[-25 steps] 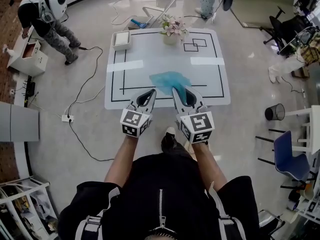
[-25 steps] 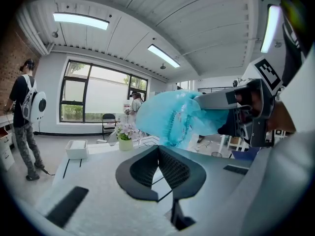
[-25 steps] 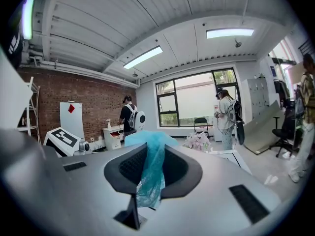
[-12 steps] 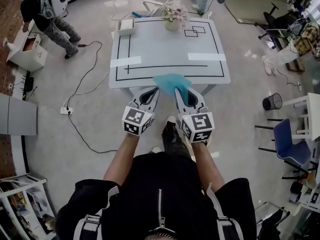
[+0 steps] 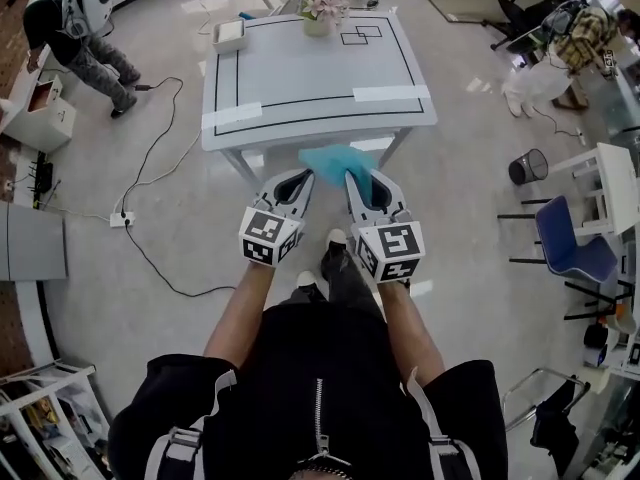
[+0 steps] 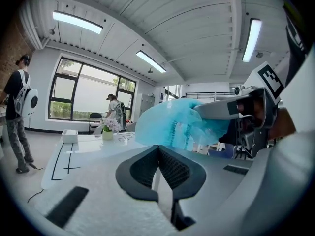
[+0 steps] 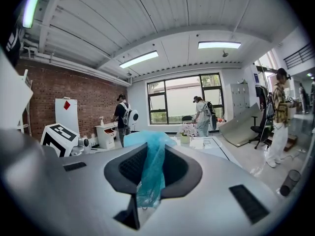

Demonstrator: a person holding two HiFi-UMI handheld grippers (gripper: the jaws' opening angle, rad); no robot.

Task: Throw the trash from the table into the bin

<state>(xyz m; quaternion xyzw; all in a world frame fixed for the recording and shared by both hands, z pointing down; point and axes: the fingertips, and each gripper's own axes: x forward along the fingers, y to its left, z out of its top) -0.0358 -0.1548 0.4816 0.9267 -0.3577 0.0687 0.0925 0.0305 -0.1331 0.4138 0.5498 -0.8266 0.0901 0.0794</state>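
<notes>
Well away from the bin (image 5: 527, 167), right gripper (image 5: 362, 177) pinches blue bag (image 5: 338, 159).

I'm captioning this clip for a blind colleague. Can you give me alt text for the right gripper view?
The right gripper is shut on a thin blue plastic bag, seen along its jaws. Beyond are a white table with potted flowers, people by a large window, and a small black bin on the floor at far right.
</notes>
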